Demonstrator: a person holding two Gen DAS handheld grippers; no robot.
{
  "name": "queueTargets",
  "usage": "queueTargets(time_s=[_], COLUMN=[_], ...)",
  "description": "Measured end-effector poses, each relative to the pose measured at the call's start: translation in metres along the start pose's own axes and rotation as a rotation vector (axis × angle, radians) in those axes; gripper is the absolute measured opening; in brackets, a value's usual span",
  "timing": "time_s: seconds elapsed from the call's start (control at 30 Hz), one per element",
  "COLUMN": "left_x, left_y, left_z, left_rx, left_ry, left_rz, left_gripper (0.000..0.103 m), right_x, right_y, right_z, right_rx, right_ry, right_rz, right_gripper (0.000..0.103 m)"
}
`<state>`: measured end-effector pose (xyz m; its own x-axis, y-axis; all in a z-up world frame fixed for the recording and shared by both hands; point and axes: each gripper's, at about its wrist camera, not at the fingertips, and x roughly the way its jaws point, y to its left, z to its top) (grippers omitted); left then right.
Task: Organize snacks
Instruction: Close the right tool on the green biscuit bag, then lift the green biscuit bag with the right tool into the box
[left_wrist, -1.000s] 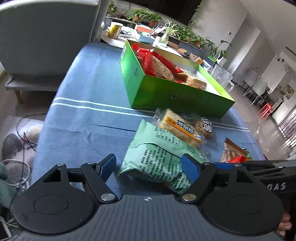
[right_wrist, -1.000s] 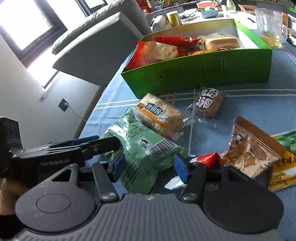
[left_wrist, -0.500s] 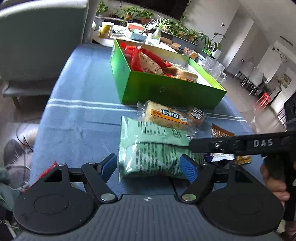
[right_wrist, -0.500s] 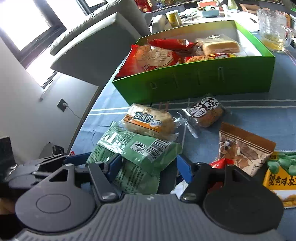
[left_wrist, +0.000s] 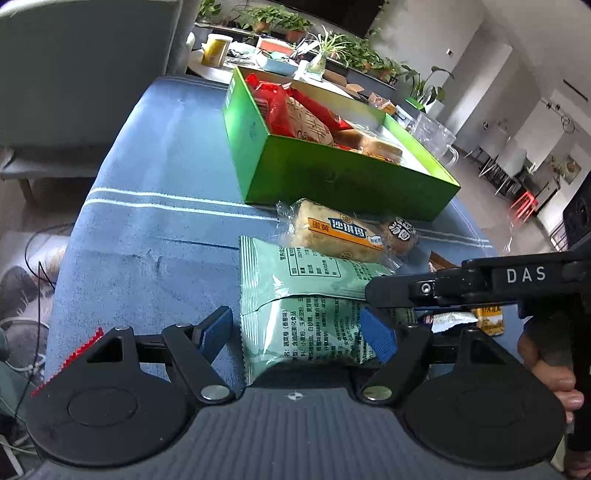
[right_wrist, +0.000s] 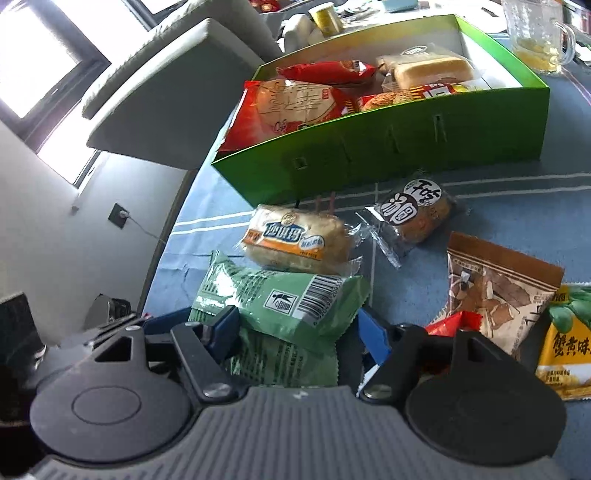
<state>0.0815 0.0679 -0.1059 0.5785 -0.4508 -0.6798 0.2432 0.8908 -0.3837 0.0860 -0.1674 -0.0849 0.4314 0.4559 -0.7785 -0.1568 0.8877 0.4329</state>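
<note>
Right now you are working both tools on the green snack bag (left_wrist: 310, 295), which is lying on the blue tablecloth (left_wrist: 147, 229) just in front of the green box (left_wrist: 332, 177). On the left, your left gripper (left_wrist: 299, 332) is bracketing the bag's near end with its jaws parted; its left pad is standing clear of the wrapper, and I cannot tell whether the right pad is touching. Moving right, your right gripper (right_wrist: 295, 328) is straddling the same bag from the other side, jaws spread and not visibly pinching. Likely you are steadying it for a lift toward the box. Its long axis is running from the grippers away toward the box, its far end tucking under the egg-yolk cake packet (right_wrist: 295, 240).
</note>
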Motion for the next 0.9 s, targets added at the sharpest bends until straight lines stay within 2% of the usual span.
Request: queueTargets(time_s=[0.07, 0.13, 0.23, 0.3, 0.43, 0.7, 0.9], left_x=[-0.001, -0.002, -0.005, -0.009, -0.018, -0.036, -0.035], left_y=[0.000, -0.003, -0.009, -0.012, -0.018, -0.038, -0.052], left_z=[0.000, -0.002, -0.008, -0.011, -0.011, 0.001, 0.004], left_rx=[-0.005, 0.005, 0.021, 0.019, 0.035, 0.078, 0.093], left_ry=[-0.006, -0.001, -0.012, -0.030, -0.063, -0.137, -0.136], left_rz=[-0.004, -0.010, -0.005, -0.002, 0.014, 0.015, 0.020], left_gripper=[0.068, 0.067, 0.064, 0.062, 0.060, 0.061, 0.060], right_x=[0.003, 0.006, 0.013, 0.011, -0.002, -0.035, -0.043], right_y=[-0.002, -0.003, -0.007, -0.005, 0.004, 0.017, 0.008], right_z=[0.002, 0.003, 0.005, 0.004, 0.000, -0.002, 0.000], right_rx=[0.016, 0.022, 0.022, 0.004, -0.039, -0.126, -0.132], right_ry=[0.010, 0.020, 0.059, 0.056, 0.013, -0.107, -0.130], right_rz=[0.012, 0.032, 0.104, 0.100, 0.092, 0.083, 0.096], right_gripper=[0.085, 0.085, 0.085, 0.084, 0.077, 0.077, 0.077])
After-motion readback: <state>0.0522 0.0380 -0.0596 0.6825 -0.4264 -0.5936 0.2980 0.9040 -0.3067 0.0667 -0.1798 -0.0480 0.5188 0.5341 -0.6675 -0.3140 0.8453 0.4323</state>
